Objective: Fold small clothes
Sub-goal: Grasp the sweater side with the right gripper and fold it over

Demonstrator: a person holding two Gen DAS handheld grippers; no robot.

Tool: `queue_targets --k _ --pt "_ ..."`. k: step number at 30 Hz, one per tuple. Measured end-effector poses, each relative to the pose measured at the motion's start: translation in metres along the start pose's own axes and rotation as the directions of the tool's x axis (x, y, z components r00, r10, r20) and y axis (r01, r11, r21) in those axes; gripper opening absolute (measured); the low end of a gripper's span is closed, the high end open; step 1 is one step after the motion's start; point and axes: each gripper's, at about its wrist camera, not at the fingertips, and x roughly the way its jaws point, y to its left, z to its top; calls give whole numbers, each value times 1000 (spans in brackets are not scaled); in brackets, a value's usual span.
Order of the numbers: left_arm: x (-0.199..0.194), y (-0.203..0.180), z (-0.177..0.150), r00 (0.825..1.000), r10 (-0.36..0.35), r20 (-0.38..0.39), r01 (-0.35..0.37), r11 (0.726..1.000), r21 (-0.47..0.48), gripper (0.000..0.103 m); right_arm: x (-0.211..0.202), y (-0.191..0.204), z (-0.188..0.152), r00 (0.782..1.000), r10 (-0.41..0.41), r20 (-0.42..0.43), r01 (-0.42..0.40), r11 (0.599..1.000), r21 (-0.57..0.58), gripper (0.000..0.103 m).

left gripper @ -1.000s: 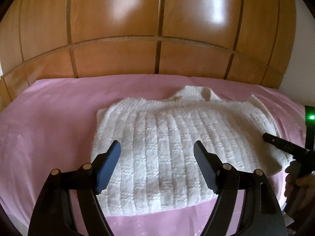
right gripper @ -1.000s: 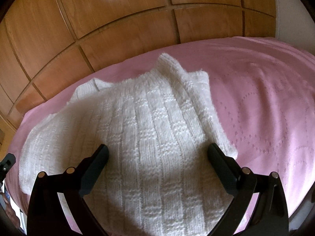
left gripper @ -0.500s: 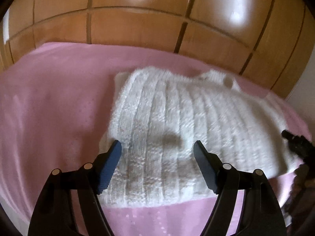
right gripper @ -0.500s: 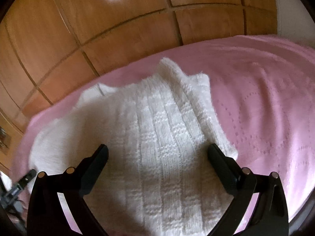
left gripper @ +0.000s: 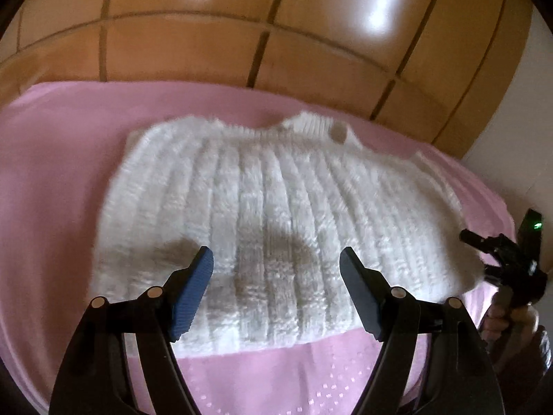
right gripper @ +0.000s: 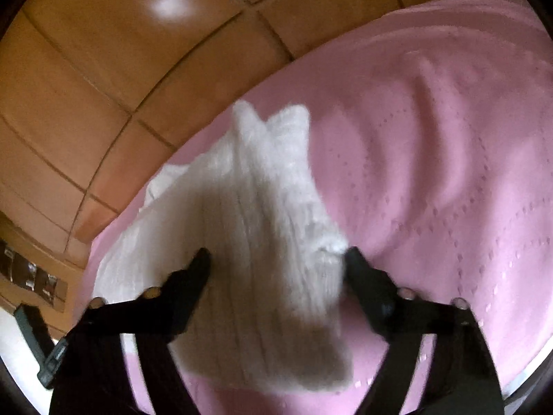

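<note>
A white knitted sweater (left gripper: 276, 228) lay flat on a pink bedspread (left gripper: 58, 173), collar at 12 o'clock toward the wooden panelled wall (left gripper: 242, 27), hem at 6 o'clock. In the left wrist view, the left gripper (left gripper: 276, 266) hovered over the lower middle of the garment, its blue-padded fingers (left gripper: 193, 290) set wide apart with only knit below them and nothing pinched. At 3 o'clock in that view, the right gripper showed as a dark shape at the sweater's side edge, carried by a person's hand (left gripper: 501, 318).

In the right wrist view, blurred by motion, the right gripper (right gripper: 276, 259) sat over the sweater (right gripper: 255, 242) near its side, where a folded sleeve ran up toward 12 o'clock. Its fingers (right gripper: 193, 276) had just been closing and stood moderately apart with the knit between them; the finger at 3 o'clock touched the fuzzy sleeve edge, the one at 9 o'clock rested over the body. The blur made it impossible to tell whether the cloth was gripped
</note>
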Motion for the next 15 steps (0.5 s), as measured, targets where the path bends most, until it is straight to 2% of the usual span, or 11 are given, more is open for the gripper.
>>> queue_targets --k 1,3,5,6,7,11,15 --pt "5 0 0 1000 16 -20 -16 1000 -3 75 1 1 -1 1000 15 -17 -15 1000 -11 62" --pt "15 1 0 998 33 -44 -33 999 -6 75 4 2 -6 995 78 -63 -78 997 -6 59" --pt "17 0 0 998 39 -45 -39 999 -7 75 5 6 -11 995 60 -81 -65 996 -55 46" --pt "18 -3 0 997 53 -47 -53 999 6 75 5 7 -12 994 57 -88 -63 996 -58 32" --pt "19 -3 0 997 59 -47 -58 998 11 75 6 6 -12 993 68 -100 -73 996 -42 24" --pt "16 -2 -1 998 52 -45 -51 999 10 75 -1 22 -2 993 72 -95 -77 996 -49 19" --pt "16 2 3 999 28 -46 -29 1000 -11 75 -14 50 8 989 130 -72 -136 986 -96 18"
